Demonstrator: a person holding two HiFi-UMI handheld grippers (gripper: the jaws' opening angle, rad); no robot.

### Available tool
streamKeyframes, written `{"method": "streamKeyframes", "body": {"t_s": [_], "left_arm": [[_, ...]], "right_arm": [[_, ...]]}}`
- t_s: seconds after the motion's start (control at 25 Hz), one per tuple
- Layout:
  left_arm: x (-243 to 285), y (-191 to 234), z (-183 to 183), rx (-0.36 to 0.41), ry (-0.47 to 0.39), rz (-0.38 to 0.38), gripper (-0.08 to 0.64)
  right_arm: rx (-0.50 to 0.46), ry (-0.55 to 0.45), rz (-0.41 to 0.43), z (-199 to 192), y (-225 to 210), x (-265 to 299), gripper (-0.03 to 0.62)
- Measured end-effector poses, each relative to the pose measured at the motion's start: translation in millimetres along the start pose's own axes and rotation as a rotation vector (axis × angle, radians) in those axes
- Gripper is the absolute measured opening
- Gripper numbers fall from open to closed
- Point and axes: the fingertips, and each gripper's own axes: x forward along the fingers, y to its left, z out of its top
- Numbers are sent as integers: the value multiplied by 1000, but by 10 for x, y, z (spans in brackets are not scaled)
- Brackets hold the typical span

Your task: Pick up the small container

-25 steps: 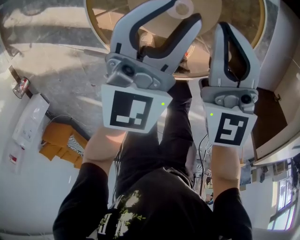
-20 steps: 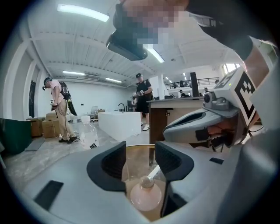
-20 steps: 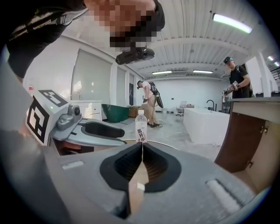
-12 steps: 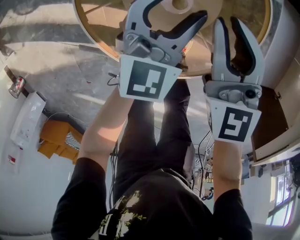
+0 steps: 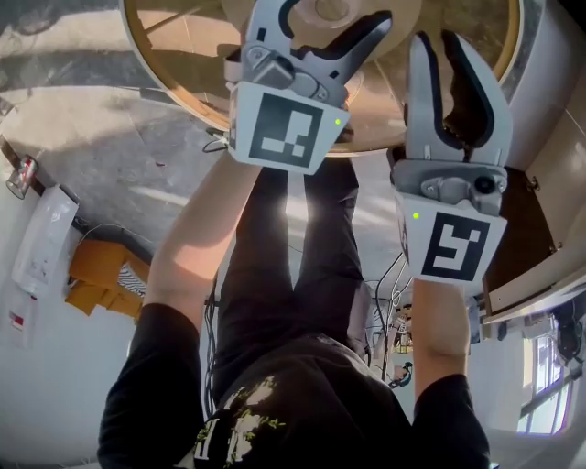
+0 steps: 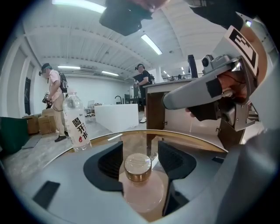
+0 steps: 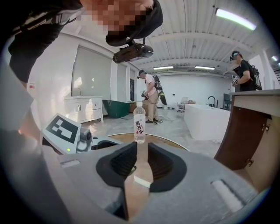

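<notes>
the left gripper view gives the closest look at the small container (image 6: 139, 175): a squat, pale pink, frosted-looking body under a round, shiny gold cap. it stands upright on the worktop (image 6: 188, 139), right between the left gripper's (image 5: 331, 14) fingers (image 6: 110, 161). these are spread wide, and their black ribbed pads flank the container on both sides without visibly pressing on it.

from the head view the same container is only a pale disc at the top of the frame, inside the worktop's near edge and toward its middle. that view does show the worktop as round, tan and glossy with a thin rim. it also shows the grey moulded shells and the black-and-white marker cubes of both grippers.

the right gripper (image 5: 438, 46) hovers over the near edge, beside the left one. its own view shows its fingers (image 7: 124, 164) only a narrow slit apart, with nothing but bare worktop between them.

only the two gripper views show a clear plastic water bottle (image 7: 139, 127) with a white label, upright close to the far edge.
</notes>
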Motion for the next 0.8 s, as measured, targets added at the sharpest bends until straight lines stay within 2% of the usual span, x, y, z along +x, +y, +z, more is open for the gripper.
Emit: {"method": "streamKeyframes", "body": {"t_s": [0.24,0.36,0.56,0.8], "left_arm": [[121,-36,-100,27,30,-15,215],[135,22,-88,45,51,-2,118],[144,-23,-149,92,99,-22,92],[63,22,-118,66,126,-48,87]], "right_arm": [[5,3,-11,-24,-14,-33,77],[5,11,-7,-29,-44,-37,77],[2,15,-14,-28,-108,-73,77],[-5,15,-11,65,-31,-107,77]]}}
